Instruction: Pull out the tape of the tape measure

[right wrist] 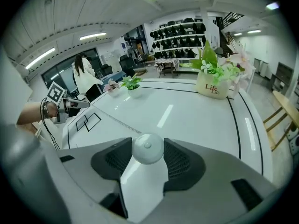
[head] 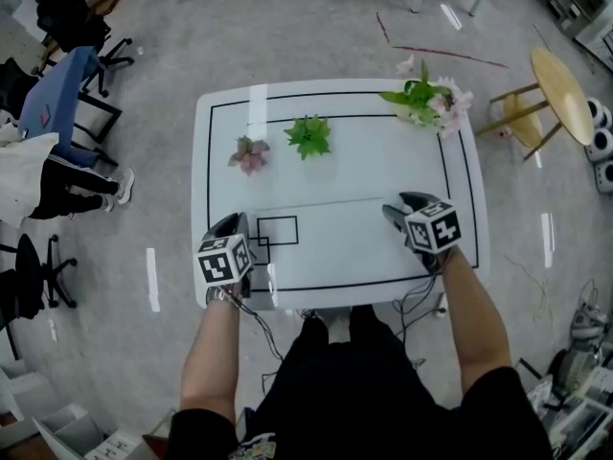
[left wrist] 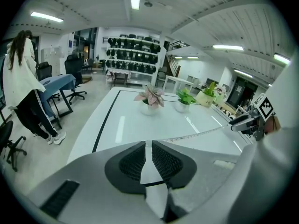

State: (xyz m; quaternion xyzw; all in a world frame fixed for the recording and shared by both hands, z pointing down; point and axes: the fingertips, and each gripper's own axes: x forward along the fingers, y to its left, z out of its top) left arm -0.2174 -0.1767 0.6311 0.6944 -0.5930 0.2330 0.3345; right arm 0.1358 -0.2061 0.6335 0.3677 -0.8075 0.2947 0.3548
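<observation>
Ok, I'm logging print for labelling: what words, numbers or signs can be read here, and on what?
"Life": cream flower pot, right gripper view; the smaller line beneath is too blurred.
Tape: graduations too small to read.
Tape measure case: no print visible.
Marker cubes: square patterns, no letters.

Two bare forearms reach forward from the lower edge of the head view, well apart. The left forearm (head: 215, 353) carries the left gripper (head: 235, 224), whose jaws are almost together, pinching the end of a thin tape (left wrist: 201, 133). The right forearm (head: 476, 305) carries the right gripper (head: 400, 205), angled inward. Its jaws stand wider, pressed on either side of a round white tape measure case (right wrist: 147, 149).
</observation>
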